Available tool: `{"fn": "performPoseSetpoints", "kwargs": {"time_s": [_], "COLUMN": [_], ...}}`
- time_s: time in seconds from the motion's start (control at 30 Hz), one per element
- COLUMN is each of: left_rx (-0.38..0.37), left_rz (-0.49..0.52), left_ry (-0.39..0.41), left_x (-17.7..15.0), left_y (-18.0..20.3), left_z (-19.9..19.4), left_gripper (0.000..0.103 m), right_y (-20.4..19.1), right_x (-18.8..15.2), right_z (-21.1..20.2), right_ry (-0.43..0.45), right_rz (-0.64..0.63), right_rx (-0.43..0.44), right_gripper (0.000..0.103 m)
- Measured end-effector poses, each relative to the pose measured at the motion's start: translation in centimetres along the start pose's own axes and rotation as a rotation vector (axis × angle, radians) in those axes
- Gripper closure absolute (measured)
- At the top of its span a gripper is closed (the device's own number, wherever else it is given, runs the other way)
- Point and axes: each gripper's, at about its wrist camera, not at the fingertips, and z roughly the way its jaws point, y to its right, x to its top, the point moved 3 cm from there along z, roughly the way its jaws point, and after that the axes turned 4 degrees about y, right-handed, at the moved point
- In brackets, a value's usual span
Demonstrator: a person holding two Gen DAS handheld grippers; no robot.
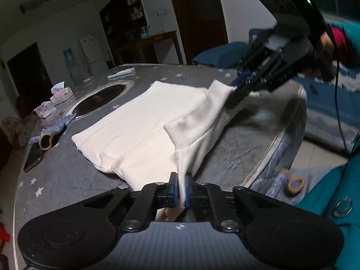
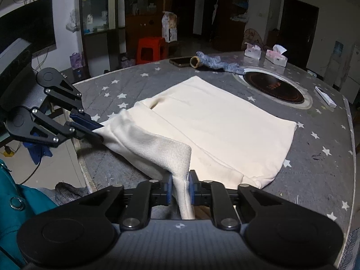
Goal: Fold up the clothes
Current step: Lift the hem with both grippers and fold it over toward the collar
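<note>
- No brand, label or writing is sharp enough to read in either view; the print on the 2 white-and-pink tissue boxes point(image 2: 265, 52) is too small to tell.
- The left gripper point(image 1: 182, 187) has its blue-padded fingers point(image 1: 173, 186) pressed nearly together on a bunched edge of the cream fleece-lined garment point(image 2: 216, 121), which passes up between them.
- The right gripper point(image 2: 181, 187) is closed the same way on another part of that edge, the cloth hanging down through the narrow gap between its pads.
- Each gripper shows in the other's view: the left gripper at the garment's near corner at the table edge, the right gripper blurred above the table's far side.
- The garment lies mostly flat on the grey star-patterned quilted table point(image 2: 326, 148), with the pinched strip lifted and turned over so its fuzzy inner side shows.
- Beyond the garment, a round black cooktop with a metal ring point(image 2: 273, 87) is set into the table.
- A blue-grey knitted sock with a tan cuff point(image 2: 213, 63) lies beside a dark phone point(image 2: 181, 61) near the far edge.
</note>
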Motion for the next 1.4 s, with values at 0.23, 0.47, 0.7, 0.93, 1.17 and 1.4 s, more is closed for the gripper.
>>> {"fn": "performPoseSetpoints", "kwargs": {"time_s": [0.23,0.47,0.7,0.93,1.17,1.4], "left_rx": [-0.026,-0.032,0.037,0.098,0.164,0.256], "left_rz": [-0.066,-0.111,-0.123,-0.122,-0.19,-0.275], "left_ry": [0.045,0.082,0.111,0.12,0.007,-0.089], "left_x": [1.3,2.1,4.4,7.0,6.8,3.3], "left_y": [0.2,1.0,-2.6,-8.4,-14.0,-15.9], "left_z": [-2.6,-6.7,-4.9,-1.1,6.8,11.8], "left_gripper": [0.098,0.098,0.098,0.098,0.098,0.093], "right_y": [-1.0,-3.4,-1.8,2.6,7.3,11.7], "right_x": [0.1,0.1,3.2,6.8,7.7,7.6], "right_z": [-2.4,-6.5,-5.4,-0.8,7.1,13.6], "right_ry": [0.058,0.077,0.099,0.083,0.007,-0.051], "right_rz": [-0.005,-0.022,-0.03,-0.021,0.035,0.129], "right_rx": [-0.002,0.042,0.03,-0.021,-0.1,-0.165], "right_gripper": [0.094,0.094,0.094,0.094,0.094,0.085]}}
